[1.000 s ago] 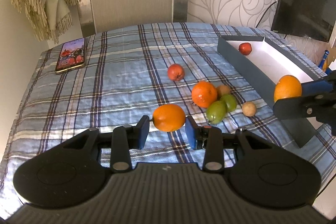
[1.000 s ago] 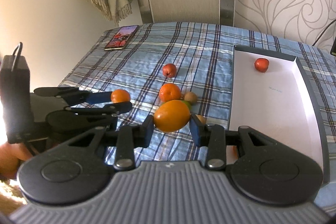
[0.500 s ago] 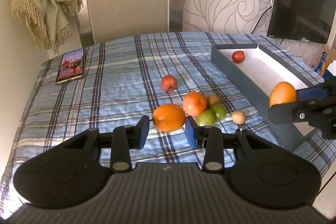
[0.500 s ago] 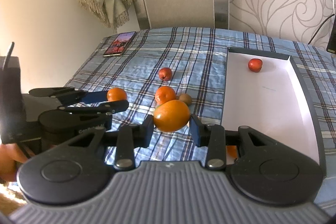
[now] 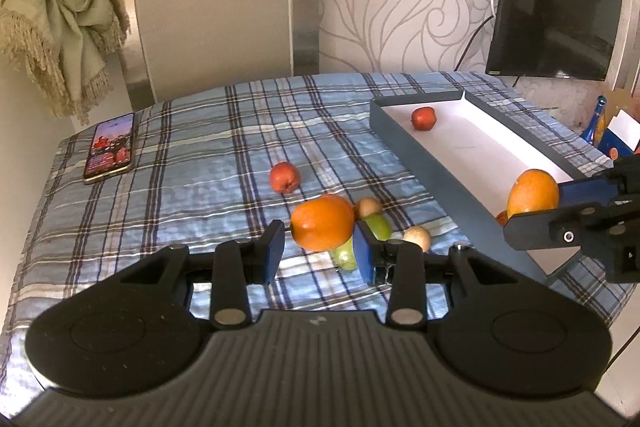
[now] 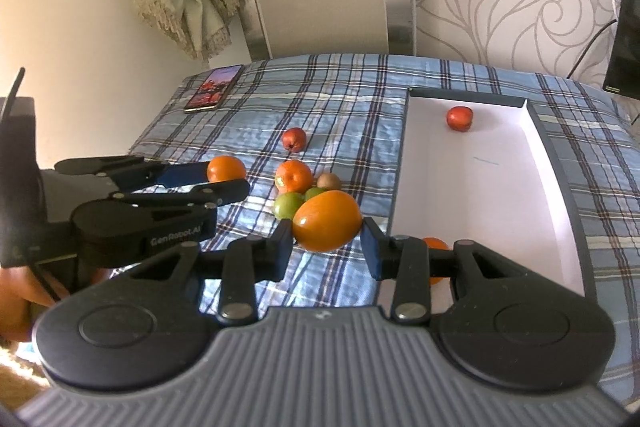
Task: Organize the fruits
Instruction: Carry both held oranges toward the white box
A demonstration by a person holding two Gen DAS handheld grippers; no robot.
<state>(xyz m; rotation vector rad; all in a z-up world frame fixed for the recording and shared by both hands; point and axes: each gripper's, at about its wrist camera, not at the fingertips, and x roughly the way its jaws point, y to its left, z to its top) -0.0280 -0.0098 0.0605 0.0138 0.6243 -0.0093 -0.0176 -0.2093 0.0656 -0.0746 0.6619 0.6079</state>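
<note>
In the left wrist view my left gripper (image 5: 318, 247) is shut on an orange (image 5: 322, 223), held above the plaid cloth. At the right of that view my right gripper (image 5: 536, 203) is shut on a second orange (image 5: 534, 191), over the near end of the grey tray (image 5: 440, 171). The right wrist view shows that orange (image 6: 327, 221) between its pads, just left of the tray's white floor (image 6: 480, 187). A red fruit (image 6: 459, 118) lies at the tray's far end, and another orange (image 6: 434, 245) shows partly behind the right finger.
On the cloth lie a red fruit (image 6: 295, 139), a loose orange (image 6: 294, 175), a brown kiwi (image 6: 329, 181), two green fruits (image 6: 288, 205) and a pale round fruit (image 5: 418, 237). A phone (image 5: 109, 147) rests at the far left corner. A dark screen (image 5: 556, 11) stands at the back right.
Both grippers have drifted a little over the bed with their oranges, the left one rising. The loose fruits now sit closer to the fingertips in both views. Both grips are unchanged.
</note>
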